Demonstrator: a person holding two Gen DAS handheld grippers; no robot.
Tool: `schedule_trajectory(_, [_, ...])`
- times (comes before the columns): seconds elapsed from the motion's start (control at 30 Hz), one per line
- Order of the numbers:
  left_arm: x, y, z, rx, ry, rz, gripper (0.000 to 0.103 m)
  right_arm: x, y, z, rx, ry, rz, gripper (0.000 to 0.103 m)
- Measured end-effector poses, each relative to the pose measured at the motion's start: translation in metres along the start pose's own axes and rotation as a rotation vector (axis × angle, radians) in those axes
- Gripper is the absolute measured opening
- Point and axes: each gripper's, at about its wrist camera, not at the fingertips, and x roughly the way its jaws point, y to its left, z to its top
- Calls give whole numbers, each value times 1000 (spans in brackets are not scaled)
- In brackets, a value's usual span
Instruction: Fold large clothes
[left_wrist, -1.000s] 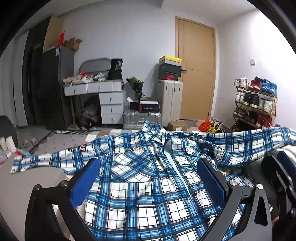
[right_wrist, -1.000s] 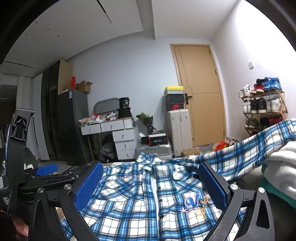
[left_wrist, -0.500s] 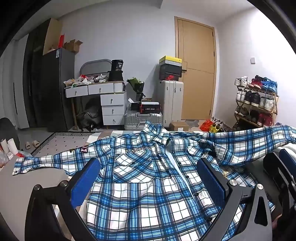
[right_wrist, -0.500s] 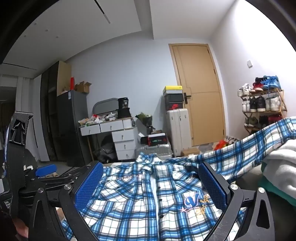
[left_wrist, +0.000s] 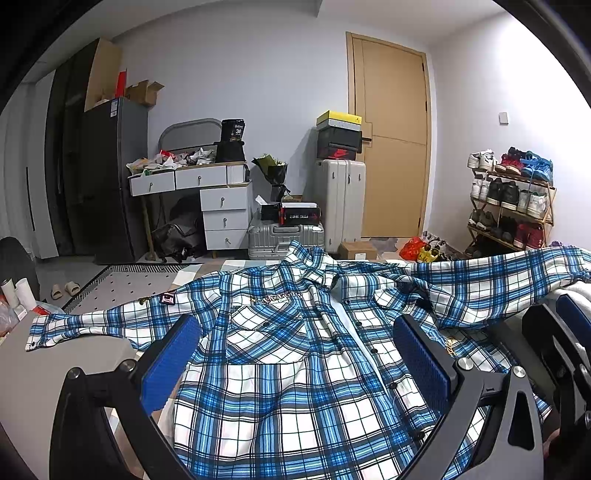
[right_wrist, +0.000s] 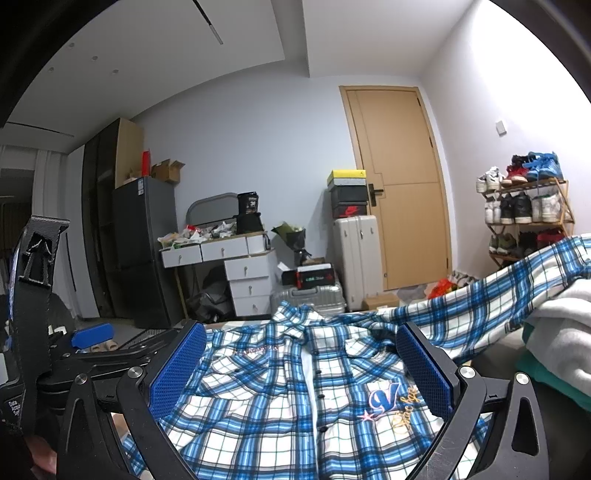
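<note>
A: Left gripper (left_wrist: 301, 363) and right gripper (right_wrist: 301, 371): jaws wide apart, empty, low over the near hem.

B: Risk?

A: Pinching one layer only; the front would drag and wrinkle.

B: Shirt position?

A: Plaid shirt (left_wrist: 295, 369) lies flat, buttoned, collar far. Right sleeve (right_wrist: 498, 291) drapes over a pile, probably towels (right_wrist: 561, 332).

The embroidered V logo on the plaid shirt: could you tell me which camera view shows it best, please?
The right wrist view: the V logo lies unobstructed on the plaid shirt, between the open fingers of the right gripper. In the left wrist view, the left gripper's right finger hides that part of the shirt.
</note>
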Motion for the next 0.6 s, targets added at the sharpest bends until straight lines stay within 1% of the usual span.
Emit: schedule_trajectory(0.6, [1, -2, -3, 6, 8, 4, 102, -1, 2, -1, -2, 6, 5, 103])
